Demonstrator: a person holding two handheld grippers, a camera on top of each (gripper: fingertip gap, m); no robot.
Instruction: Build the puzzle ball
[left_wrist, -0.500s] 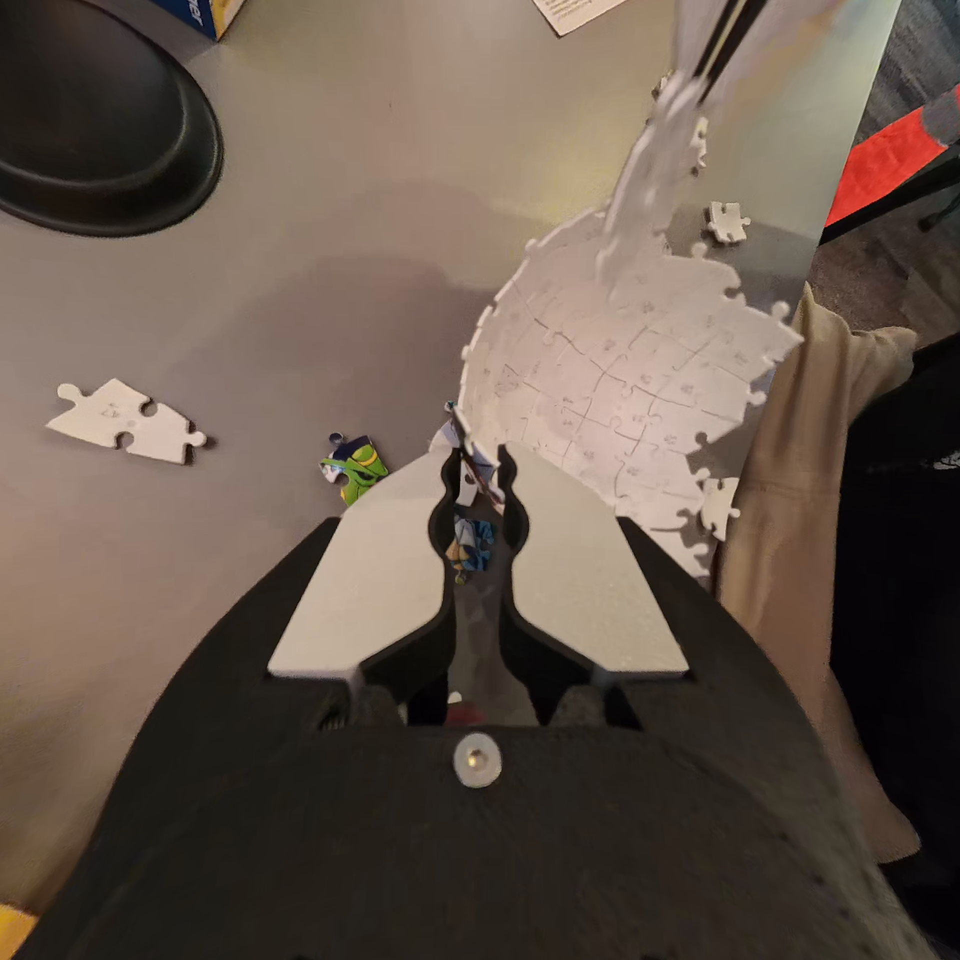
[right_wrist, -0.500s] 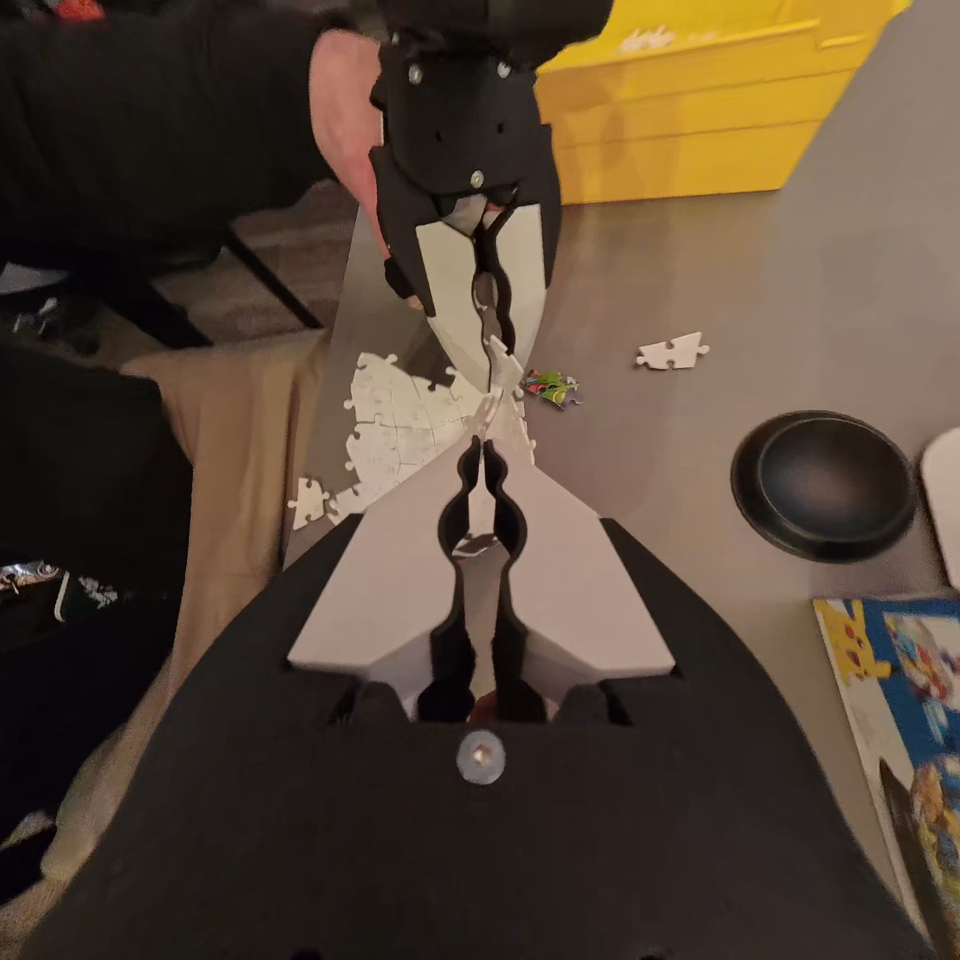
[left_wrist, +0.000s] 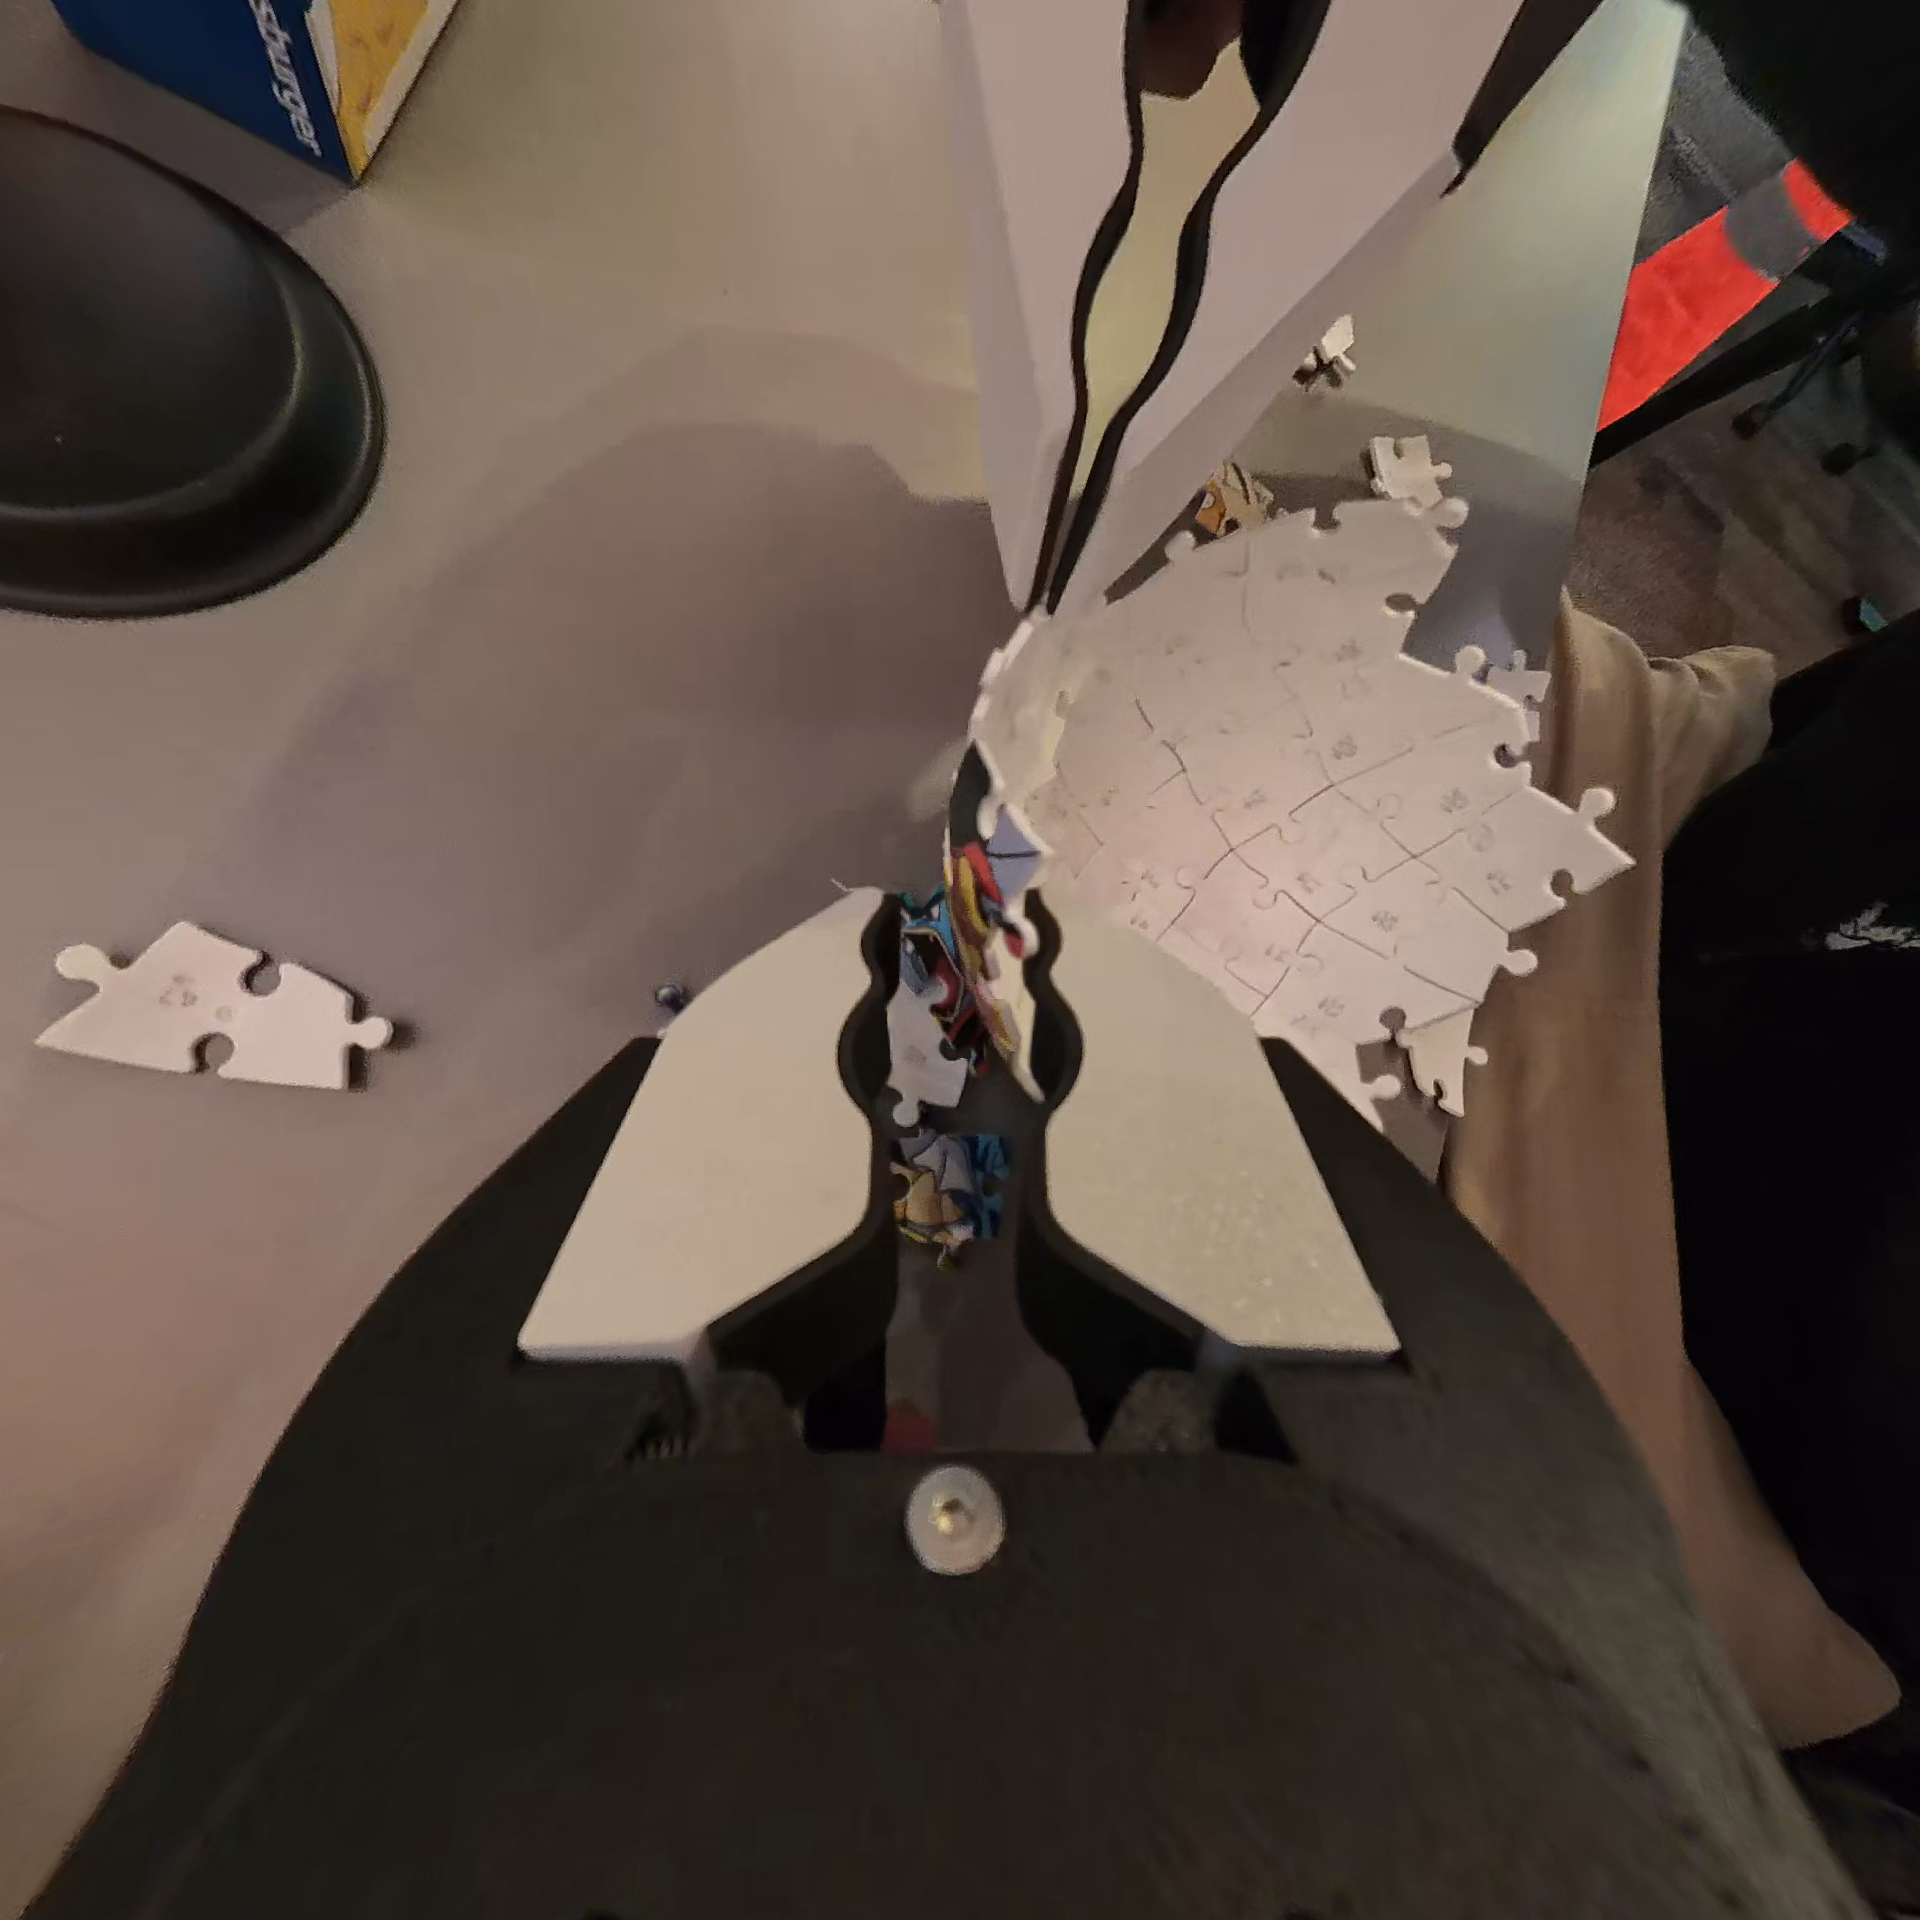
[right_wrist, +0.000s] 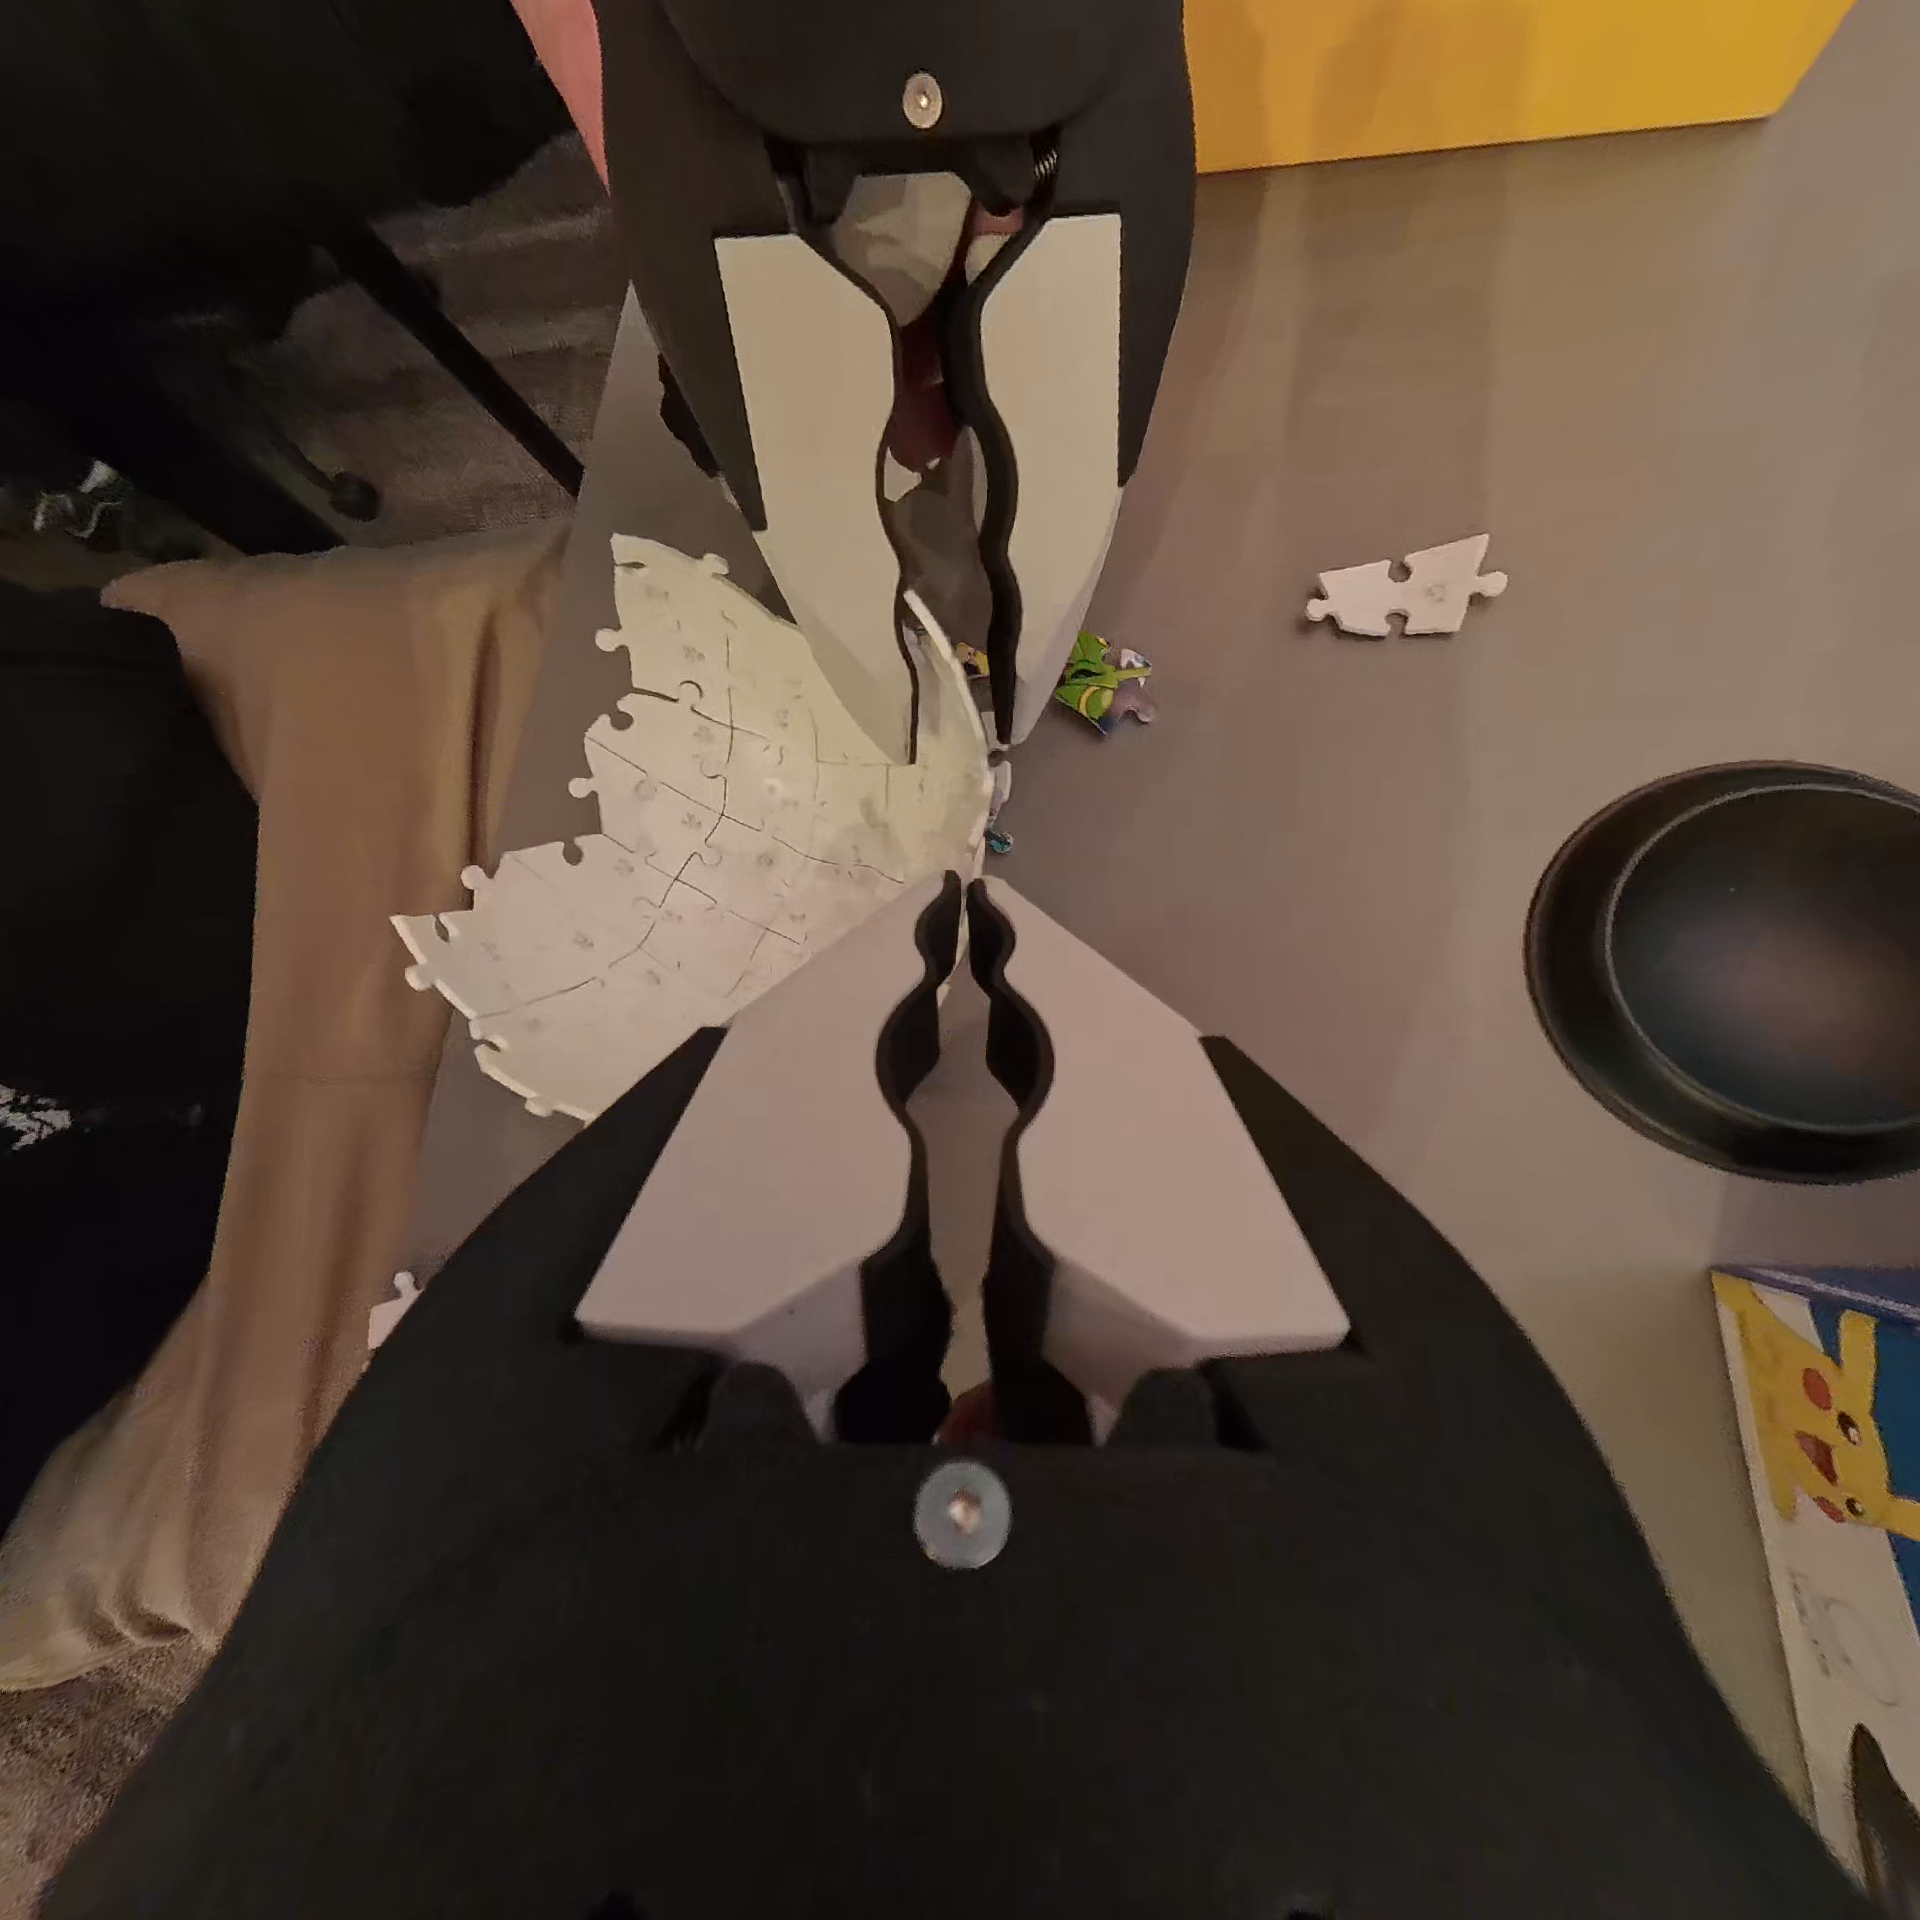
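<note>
- Now the two tools stand much closer than half a second ago: in the right wrist view the left gripper (right_wrist: 956, 727) fills the top of the picture, where before it sat farther off.
- The puzzle shell (left_wrist: 1299, 810), a curved part-ball with its white inner face towards us, hangs between them above the table's (left_wrist: 623, 623) near edge; it looks steadier and sharper than in the earlier blurred picture.
- The left gripper's jaws are drawn in to a narrow gap, with the shell's coloured rim clamped between them.
- The right gripper (right_wrist: 961, 894) is closed to a thin slit, its tips on the shell's rim; we judge that it nips the rim there, perhaps pressing an edge piece home.
- For the task, this reads as seating a piece into the shell, with most of the ball not yet built.
- The left wrist view alone shows the printed outer face of the shell between the left fingers, and loose white pieces (left_wrist: 1403, 468) beyond the shell.
- The right wrist view alone shows the green loose piece (right_wrist: 1101, 681) in full, the yellow box (right_wrist: 1455, 83) and the printed picture sheet (right_wrist: 1818, 1455).
- Both show the joined pair of white pieces (left_wrist: 208, 1008) and the black bowl (left_wrist: 156, 416), well apart from the shell.
</note>
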